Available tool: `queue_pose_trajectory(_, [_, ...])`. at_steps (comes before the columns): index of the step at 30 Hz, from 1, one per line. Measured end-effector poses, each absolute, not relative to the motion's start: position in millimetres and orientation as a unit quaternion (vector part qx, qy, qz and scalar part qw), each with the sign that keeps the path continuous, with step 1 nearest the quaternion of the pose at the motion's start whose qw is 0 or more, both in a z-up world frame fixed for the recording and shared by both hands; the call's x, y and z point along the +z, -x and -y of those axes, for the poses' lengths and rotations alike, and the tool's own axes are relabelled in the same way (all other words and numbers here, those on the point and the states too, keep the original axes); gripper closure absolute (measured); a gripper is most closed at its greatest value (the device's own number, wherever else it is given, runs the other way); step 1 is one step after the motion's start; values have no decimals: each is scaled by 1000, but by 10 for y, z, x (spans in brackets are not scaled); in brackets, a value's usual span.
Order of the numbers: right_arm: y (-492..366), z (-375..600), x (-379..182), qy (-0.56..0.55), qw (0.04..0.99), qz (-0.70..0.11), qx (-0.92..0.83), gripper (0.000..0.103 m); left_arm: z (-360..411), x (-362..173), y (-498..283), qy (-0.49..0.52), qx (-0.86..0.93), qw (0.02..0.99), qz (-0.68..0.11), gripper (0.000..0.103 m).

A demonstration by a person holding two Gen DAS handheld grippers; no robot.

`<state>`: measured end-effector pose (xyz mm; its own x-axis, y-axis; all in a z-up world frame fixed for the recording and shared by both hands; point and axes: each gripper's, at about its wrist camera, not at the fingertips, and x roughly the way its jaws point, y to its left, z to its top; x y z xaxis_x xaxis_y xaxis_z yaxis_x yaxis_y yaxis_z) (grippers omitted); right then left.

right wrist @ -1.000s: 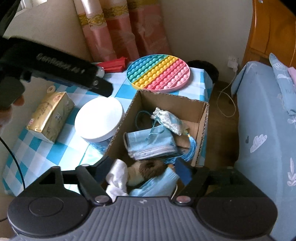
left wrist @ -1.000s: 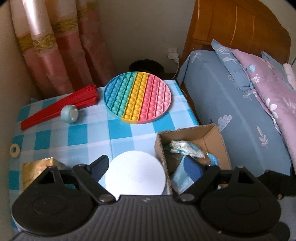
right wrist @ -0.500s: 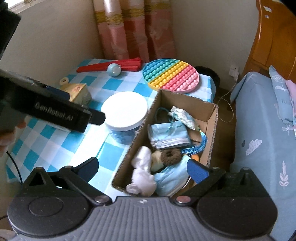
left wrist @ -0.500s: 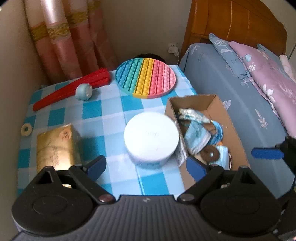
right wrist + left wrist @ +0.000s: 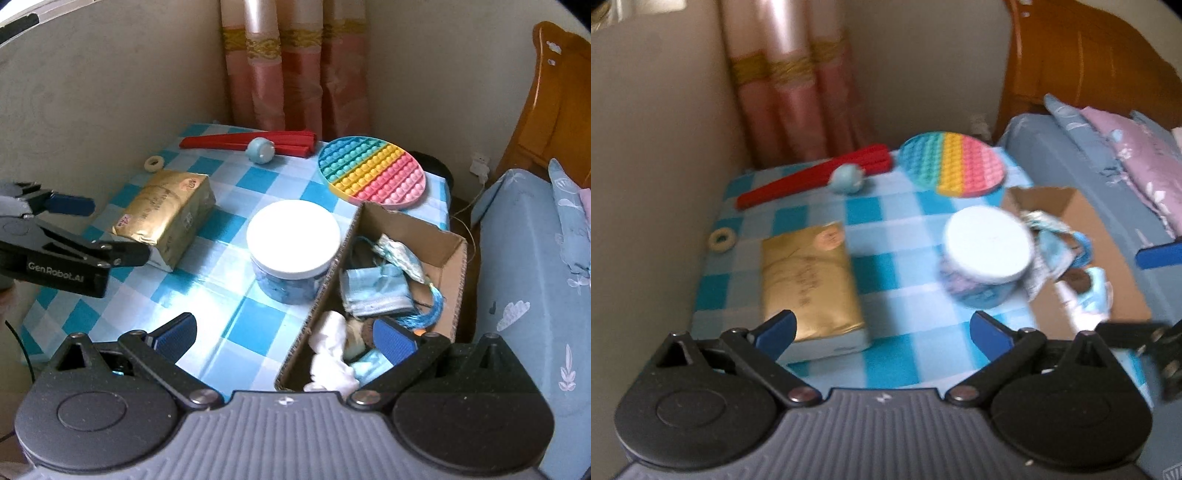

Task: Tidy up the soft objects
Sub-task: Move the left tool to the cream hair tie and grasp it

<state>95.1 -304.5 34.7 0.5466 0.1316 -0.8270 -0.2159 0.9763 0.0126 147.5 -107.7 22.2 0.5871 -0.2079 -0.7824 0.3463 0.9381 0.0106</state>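
Observation:
A cardboard box (image 5: 448,258) at the table's right edge holds blue face masks (image 5: 373,291), a white cloth (image 5: 332,354), a patterned pouch (image 5: 397,254) and a blue tassel (image 5: 432,306). My right gripper (image 5: 282,330) stands open over the box's near left corner, with nothing gripped. A gold tissue pack (image 5: 809,280) lies on the left of the checked tablecloth (image 5: 905,354). My left gripper (image 5: 882,326) hovers above the pack's near end. Its jaws are opening and hold nothing. This view is blurred.
A white-lidded jar (image 5: 293,236) stands against the box's left wall. At the back lie a rainbow pop mat (image 5: 373,173), a red folded fan (image 5: 229,142), a pale blue ball (image 5: 260,149) and a tape ring (image 5: 155,162). A bed (image 5: 524,266) borders the right, a wall the left.
Both grippers pulled back from the box and opened wider. The left one swung left, from above the jar and box to above the gold pack. The right one rose.

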Motion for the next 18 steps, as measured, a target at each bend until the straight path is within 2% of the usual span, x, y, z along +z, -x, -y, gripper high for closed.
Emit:
queue_pose_trajectory(8, [-1245,2985,292,34,876,-465,120,0,629,168,-1888,-59,-94,890,-441,3])
queue_pose_trajectory(18, [-1600,2968,297,29,879,-455,143,0,416,153,-2919,-18,-10,883,-468,3])
